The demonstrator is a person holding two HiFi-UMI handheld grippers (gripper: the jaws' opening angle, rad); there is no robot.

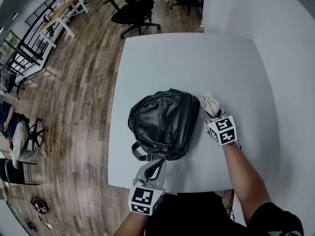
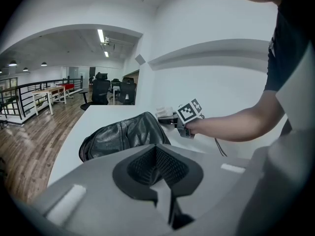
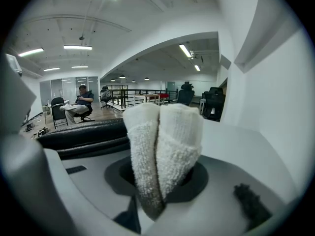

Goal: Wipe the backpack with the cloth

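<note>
A black leather backpack (image 1: 162,124) lies flat in the middle of the white table (image 1: 197,63). My right gripper (image 1: 212,113) sits just off its right side, shut on a folded white cloth (image 1: 209,103). In the right gripper view the cloth (image 3: 162,141) sticks up out of the gripper (image 3: 160,178), with the backpack (image 3: 83,136) low on the left. My left gripper (image 1: 156,165) is at the table's near edge, its tip at the backpack's near end beside a strap (image 1: 140,154). In the left gripper view the gripper (image 2: 157,151) is shut with nothing visible between its jaws, and the backpack (image 2: 123,136) lies beyond.
The table's left edge (image 1: 115,122) drops to a wooden floor. Black office chairs (image 1: 135,9) stand beyond the far edge, and a wall (image 1: 290,43) runs along the right. A seated person (image 1: 17,141) is far off on the left.
</note>
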